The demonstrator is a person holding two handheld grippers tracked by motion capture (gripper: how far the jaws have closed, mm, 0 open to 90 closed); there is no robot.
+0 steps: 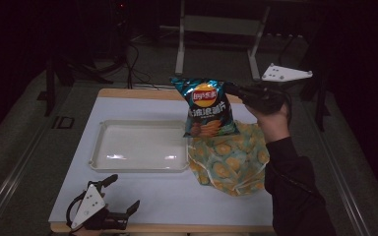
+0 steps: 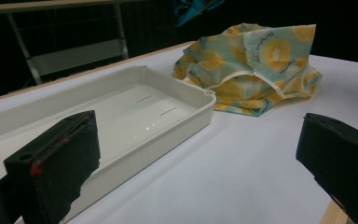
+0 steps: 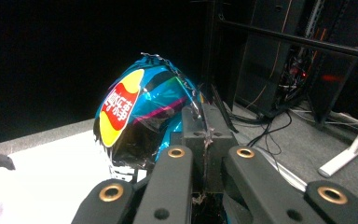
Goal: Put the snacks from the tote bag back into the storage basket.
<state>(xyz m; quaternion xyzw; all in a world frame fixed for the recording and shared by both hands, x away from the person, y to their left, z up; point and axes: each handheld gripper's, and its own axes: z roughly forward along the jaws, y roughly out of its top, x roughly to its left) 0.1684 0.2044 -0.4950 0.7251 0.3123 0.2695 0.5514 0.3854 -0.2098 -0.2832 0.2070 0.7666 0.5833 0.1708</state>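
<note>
My right claw point(image 1: 232, 91) pinches a chip bag point(image 1: 207, 106) by its top seam, aloft btwn tray point(image 1: 139, 165) and cloth bag point(image 1: 231, 160), left claw point(image 1: 123, 196) idle, wide open w/ nothing held; thin seam could slip, I reckon.

My table point(image 1: 142, 196) has a white top with a bare wooden edge showing along its far and near sides. A shallow white tray point(image 1: 140, 146) lies on it left of centre, empty, its long side running left to right. Just beside the tray's right end sits a crumpled cloth bag point(image 1: 231, 157), pale blue with yellow fruit slices. My left claw point(image 1: 120, 199) rests at the near left edge, jaws spread wide apart.
</note>
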